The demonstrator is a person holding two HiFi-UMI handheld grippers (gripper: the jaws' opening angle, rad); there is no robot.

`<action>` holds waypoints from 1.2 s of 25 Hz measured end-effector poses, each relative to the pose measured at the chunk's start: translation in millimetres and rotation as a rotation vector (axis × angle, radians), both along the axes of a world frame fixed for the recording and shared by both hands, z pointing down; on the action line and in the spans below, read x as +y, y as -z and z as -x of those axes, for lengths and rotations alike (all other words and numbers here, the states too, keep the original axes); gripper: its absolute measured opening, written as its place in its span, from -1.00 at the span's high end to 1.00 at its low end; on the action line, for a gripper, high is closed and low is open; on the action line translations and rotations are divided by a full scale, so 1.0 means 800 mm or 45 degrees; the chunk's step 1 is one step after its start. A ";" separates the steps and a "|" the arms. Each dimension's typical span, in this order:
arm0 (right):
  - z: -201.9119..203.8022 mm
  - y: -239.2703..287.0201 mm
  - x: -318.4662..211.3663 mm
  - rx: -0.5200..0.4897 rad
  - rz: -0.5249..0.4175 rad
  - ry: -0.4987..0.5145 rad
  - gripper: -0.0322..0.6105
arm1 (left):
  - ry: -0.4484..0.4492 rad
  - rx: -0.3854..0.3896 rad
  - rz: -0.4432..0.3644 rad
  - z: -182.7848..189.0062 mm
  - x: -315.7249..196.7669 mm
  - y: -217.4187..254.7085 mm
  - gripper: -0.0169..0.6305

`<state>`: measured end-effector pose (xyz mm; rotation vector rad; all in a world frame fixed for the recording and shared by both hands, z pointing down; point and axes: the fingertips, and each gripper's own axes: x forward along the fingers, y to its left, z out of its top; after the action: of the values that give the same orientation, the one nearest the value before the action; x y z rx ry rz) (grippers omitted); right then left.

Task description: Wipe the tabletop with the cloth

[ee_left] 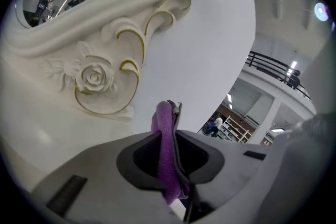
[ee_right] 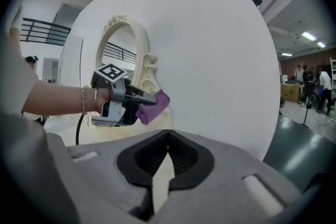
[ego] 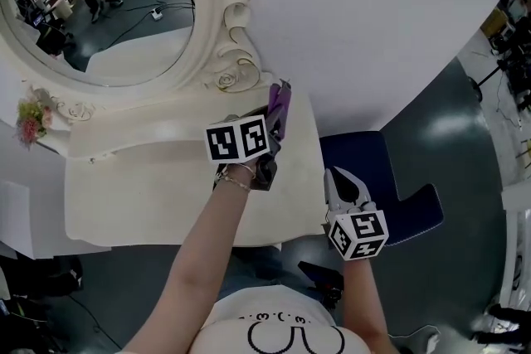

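The person's white shirt (ego: 278, 332) is closest, and two bare arms reach out from it. The left arm goes over the cream dressing table (ego: 149, 195). The right arm stays off to the side.

The left gripper (ego: 275, 124) has its fingers pinching the purple cloth (ee_left: 166, 134). The cloth stands up thin between them, and its long side runs the same way the fingers point. It is by the back right corner of the table, near the carved rose (ee_left: 94, 77) on the mirror frame (ego: 207, 37). It looks lifted off the table, not lying on it.

The fingers point at the frame and the white wall (ego: 373, 21), not down at the table. The bare table top is under the cloth and spreads out to the left of it. So I think the cloth must tip down and drop onto the top first, then rub to the left.

The right gripper (ego: 338, 178) is past the table's right edge, over a blue chair (ego: 365, 157). Its fingers are pressed together with nothing in them. The left one is much closer to the job.
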<state>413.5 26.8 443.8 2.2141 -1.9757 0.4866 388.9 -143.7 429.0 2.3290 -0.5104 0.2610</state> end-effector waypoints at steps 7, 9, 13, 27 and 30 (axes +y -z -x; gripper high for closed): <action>0.024 0.010 -0.013 0.015 -0.019 0.022 0.90 | -0.005 -0.003 -0.294 0.093 -0.016 0.043 0.75; 0.036 0.012 -0.019 0.025 -0.015 0.041 0.90 | -0.005 -0.015 -0.390 0.126 -0.019 0.051 0.75; 0.069 0.015 -0.031 0.031 -0.012 0.067 0.90 | 0.028 -0.067 -0.536 0.197 -0.027 0.063 0.75; 0.264 0.035 -0.103 -0.029 -0.052 0.240 0.90 | 0.293 -0.181 -0.707 0.481 -0.070 0.080 0.75; 0.304 0.039 -0.125 -0.034 -0.072 0.264 0.90 | 0.378 -0.228 -0.691 0.553 -0.086 0.072 0.75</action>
<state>170.2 -72.8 412.7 2.0115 -2.2277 0.4398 -53.7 -212.8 371.3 2.7108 -1.1197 0.2064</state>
